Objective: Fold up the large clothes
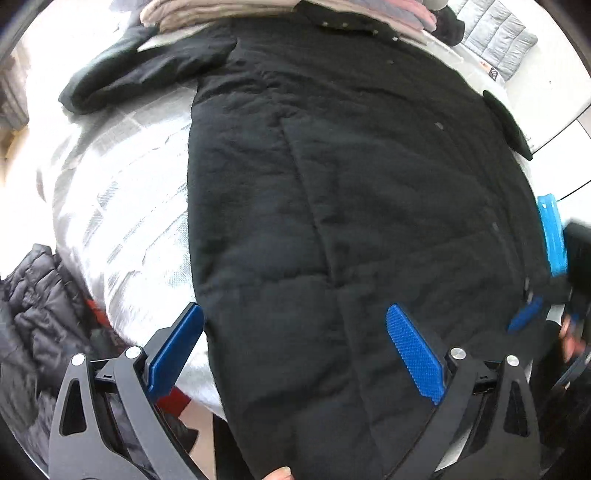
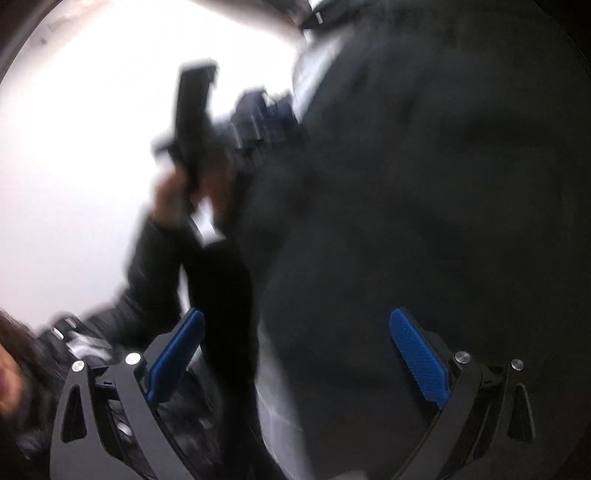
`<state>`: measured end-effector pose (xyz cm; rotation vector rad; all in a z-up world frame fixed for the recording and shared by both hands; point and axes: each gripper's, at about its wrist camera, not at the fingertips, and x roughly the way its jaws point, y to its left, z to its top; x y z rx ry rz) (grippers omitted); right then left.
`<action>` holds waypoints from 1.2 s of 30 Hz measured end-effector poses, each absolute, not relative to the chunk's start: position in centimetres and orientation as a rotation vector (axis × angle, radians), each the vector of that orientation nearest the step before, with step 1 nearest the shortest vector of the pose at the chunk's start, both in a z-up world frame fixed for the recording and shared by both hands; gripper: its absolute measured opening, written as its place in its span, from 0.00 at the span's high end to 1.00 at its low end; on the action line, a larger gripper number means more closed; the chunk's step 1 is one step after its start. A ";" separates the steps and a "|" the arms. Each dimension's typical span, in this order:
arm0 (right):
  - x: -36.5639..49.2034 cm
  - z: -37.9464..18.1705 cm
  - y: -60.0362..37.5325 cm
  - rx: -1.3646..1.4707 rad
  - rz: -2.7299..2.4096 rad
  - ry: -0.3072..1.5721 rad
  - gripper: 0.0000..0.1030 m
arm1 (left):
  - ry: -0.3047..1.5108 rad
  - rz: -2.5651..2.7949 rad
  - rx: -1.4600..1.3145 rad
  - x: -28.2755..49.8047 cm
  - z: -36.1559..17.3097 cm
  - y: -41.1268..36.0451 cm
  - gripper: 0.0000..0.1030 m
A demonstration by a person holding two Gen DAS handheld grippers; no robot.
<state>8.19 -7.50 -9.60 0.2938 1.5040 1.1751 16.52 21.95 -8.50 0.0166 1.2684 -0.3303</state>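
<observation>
A long black padded coat (image 1: 332, 184) lies spread flat on a white cover (image 1: 122, 206), collar at the far end, one sleeve (image 1: 140, 74) stretched out to the left. My left gripper (image 1: 295, 325) is open and empty, hovering over the coat's near hem. My right gripper (image 2: 295, 332) is open and empty close above the coat (image 2: 424, 184); this view is blurred. The right gripper's blue fingers (image 1: 552, 236) show at the coat's right edge in the left wrist view. The left gripper (image 2: 207, 122), held in a hand, shows in the right wrist view.
A stack of folded pink and beige clothes (image 1: 221, 14) sits beyond the collar. A grey quilted garment (image 1: 495, 33) lies far right. A dark puffer jacket (image 1: 33, 295) is heaped at the lower left, off the cover.
</observation>
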 end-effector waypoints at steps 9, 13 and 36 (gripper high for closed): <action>4.4 -3.2 -19.9 0.353 0.693 1.119 0.05 | 1.153 -0.325 -0.037 12.2 -6.3 19.4 0.07; 5.3 -3.9 -29.7 0.400 0.364 1.095 0.05 | 1.205 -0.342 -0.232 12.4 -6.9 23.1 0.07; 4.3 -16.8 -34.8 0.892 0.459 1.157 0.77 | 1.496 -0.449 -0.570 8.6 -15.6 28.5 0.07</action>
